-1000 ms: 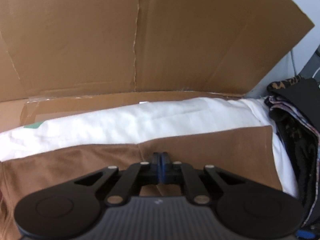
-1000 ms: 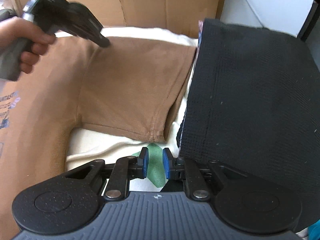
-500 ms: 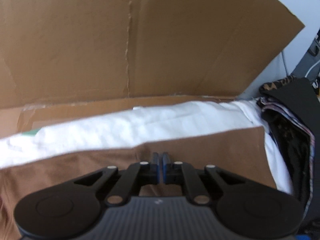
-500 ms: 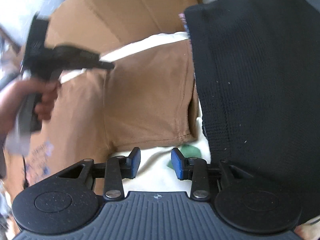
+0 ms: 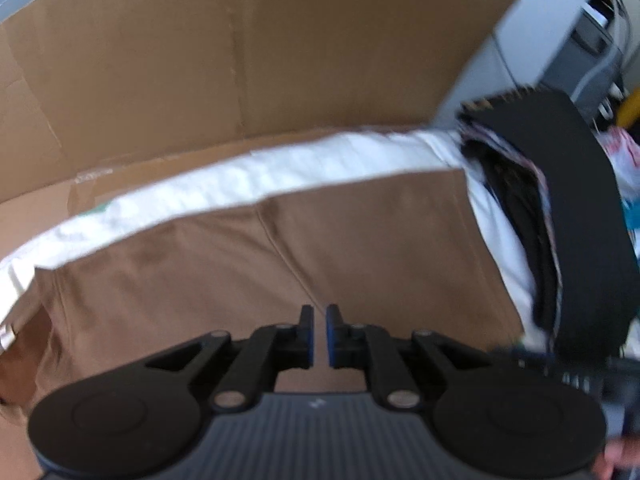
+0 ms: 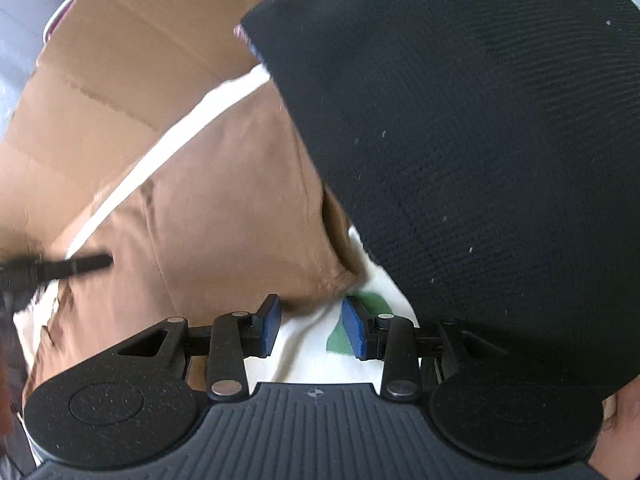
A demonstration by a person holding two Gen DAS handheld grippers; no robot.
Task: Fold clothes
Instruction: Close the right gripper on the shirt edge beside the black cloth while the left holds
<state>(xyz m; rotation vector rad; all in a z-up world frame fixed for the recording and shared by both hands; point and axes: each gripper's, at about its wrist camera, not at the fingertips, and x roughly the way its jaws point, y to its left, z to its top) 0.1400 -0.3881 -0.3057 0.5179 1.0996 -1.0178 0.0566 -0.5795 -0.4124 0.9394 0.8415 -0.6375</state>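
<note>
A brown garment [image 5: 320, 240] lies folded flat on a white cloth [image 5: 280, 168]. It also shows in the right wrist view [image 6: 224, 220]. My left gripper [image 5: 319, 336] hovers over the brown garment's near part, jaws slightly apart and empty. My right gripper [image 6: 311, 326] is open and empty, just short of the garment's hemmed corner [image 6: 340, 280], over the white cloth [image 6: 304, 352] with a green mark [image 6: 372, 304]. The left gripper's fingertips [image 6: 92, 262] enter from the left in the right wrist view.
A stack of folded dark clothes [image 5: 576, 220] with a black knit on top [image 6: 480, 140] stands right of the brown garment. A cardboard sheet [image 5: 240, 60] rises behind and lies under the cloth. Grey equipment [image 5: 592, 40] is at the far right.
My left gripper let go of the brown garment's edge, opened slightly and drew back. My right gripper opened wider and swung toward the garment's hemmed corner.
</note>
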